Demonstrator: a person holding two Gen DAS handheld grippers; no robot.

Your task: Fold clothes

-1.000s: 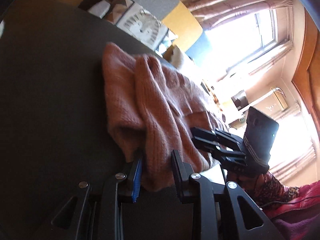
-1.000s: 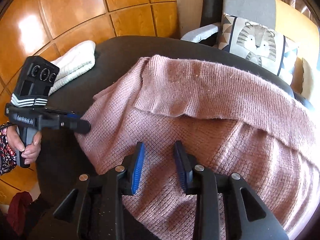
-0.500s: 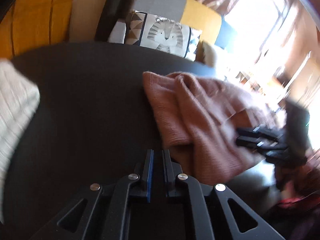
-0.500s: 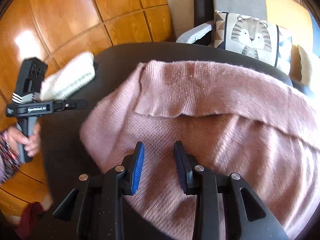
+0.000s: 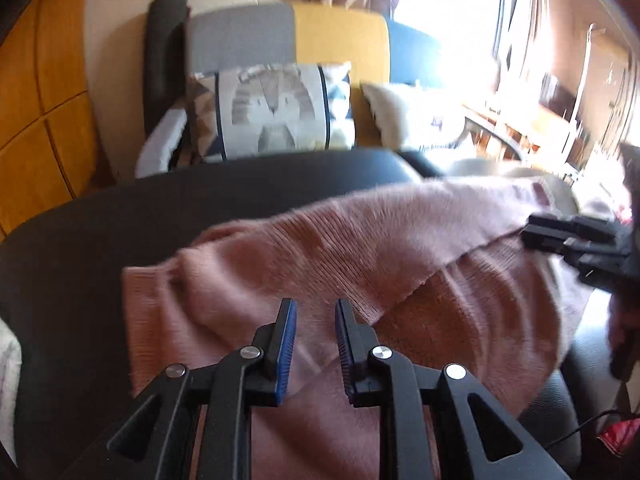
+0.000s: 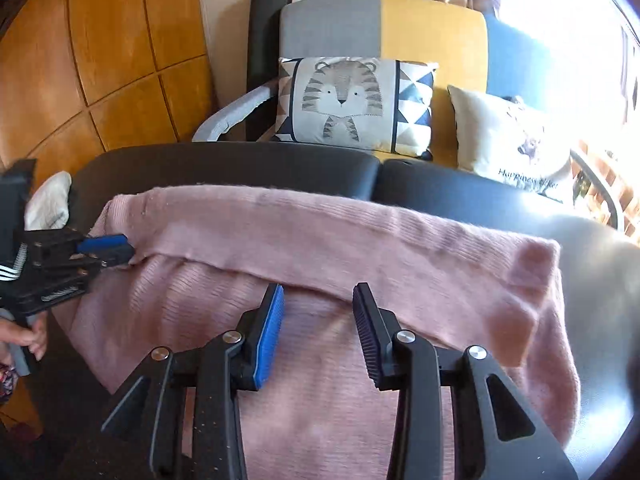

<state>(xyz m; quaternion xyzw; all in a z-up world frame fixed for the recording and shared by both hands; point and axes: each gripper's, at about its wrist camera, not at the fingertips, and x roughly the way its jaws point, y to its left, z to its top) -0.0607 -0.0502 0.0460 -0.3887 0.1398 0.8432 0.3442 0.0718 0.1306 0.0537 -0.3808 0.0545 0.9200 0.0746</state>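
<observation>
Left wrist view: left tongs (image 5: 316,320) spread a little, jaws opening; the pink knitted sweater (image 5: 360,264) lies beneath and between the blue-padded fingers (image 5: 287,344), but the pads do not press on it. The sweater lies on the dark padded bench (image 5: 120,216), one edge folded over so that a band of knit runs across the far side of the garment. At the right edge, the right tongs (image 5: 532,234) reach in over the folded band; this part is blurred. A strip of white cloth (image 5: 8,364) shows at the far left. Behind the bench: an armchair (image 5: 288,36) in grey, yellow and blue, with a tiger-print cushion (image 5: 276,116).

Right wrist view: right tongs (image 6: 318,300) spread, jaws opening, nothing pinched; the tips hover just at the lower hem of the folded band, sweater (image 6: 320,352) under them. The left tongs (image 6: 120,250) come in from the left, tips at the left corner of the folded band; whether they touch the knit, I cannot tell. A person's hand (image 6: 28,336) grips the handle at the lower left. White cloth (image 6: 50,202) lies on the bench (image 6: 240,164) at its left end, near the sweater's corner. The tiger cushion (image 6: 344,104) and a white cushion (image 6: 508,144) sit on the armchair (image 6: 400,24); wood panelling (image 6: 80,60) to the left.
</observation>
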